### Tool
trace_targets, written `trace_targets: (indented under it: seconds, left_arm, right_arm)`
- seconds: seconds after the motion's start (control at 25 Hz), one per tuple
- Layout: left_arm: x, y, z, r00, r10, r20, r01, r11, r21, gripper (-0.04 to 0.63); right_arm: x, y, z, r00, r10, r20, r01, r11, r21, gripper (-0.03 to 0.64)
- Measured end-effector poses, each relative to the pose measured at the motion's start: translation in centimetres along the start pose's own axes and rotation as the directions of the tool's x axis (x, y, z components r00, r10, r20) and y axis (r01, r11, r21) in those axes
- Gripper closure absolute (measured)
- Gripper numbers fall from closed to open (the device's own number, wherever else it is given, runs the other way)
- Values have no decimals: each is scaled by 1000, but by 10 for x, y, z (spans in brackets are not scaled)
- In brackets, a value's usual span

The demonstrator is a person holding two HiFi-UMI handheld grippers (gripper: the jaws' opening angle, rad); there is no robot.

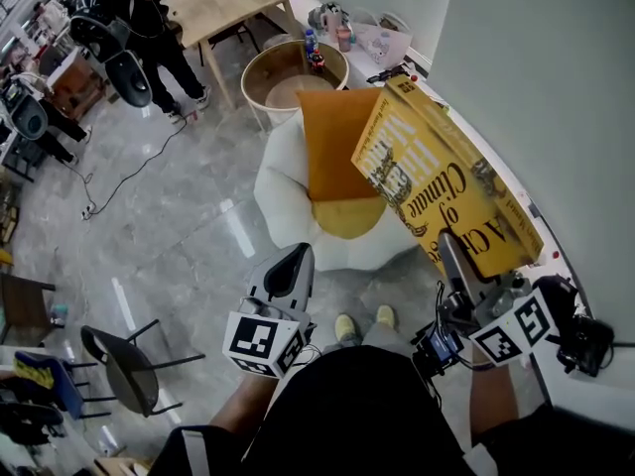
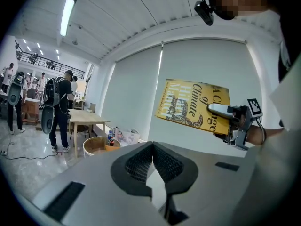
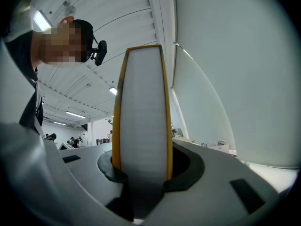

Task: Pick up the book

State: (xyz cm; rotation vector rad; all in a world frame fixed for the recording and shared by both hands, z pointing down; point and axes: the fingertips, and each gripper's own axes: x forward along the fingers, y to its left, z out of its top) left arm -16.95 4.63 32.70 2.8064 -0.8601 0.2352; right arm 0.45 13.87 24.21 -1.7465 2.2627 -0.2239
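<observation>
- The right gripper had its jaws clamped on the yellow book, pads pressing both covers near one edge; its own view showed the page block standing upright between them; a grip this deep probably suited so thick a volume.
- The book was in the air, tilted, cover toward the head camera, clear of every surface; the pick-up appeared essentially complete.
- The left gripper had its jaws brought together with nothing between them; it hung low beside the person, probably kept out of the way.
- Below stood a white armchair with an orange cushion on a polished grey floor; a round wooden table stood beyond; a pale wall ran along the right.
</observation>
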Motion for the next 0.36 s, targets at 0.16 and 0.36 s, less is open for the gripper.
trace_targets:
  seconds: [0.16,0.36]
  left_arm:
    - [-2,2,5,1000,9,6,-9,1000,10,591]
    - [-4,2,6,1000,18,8,-18,1000,6,591]
  right_arm:
    - [1,0,0,1000,2,0,-2,1000,7,465]
    - [-1,0,0,1000,2,-3,-2,1000,9,465]
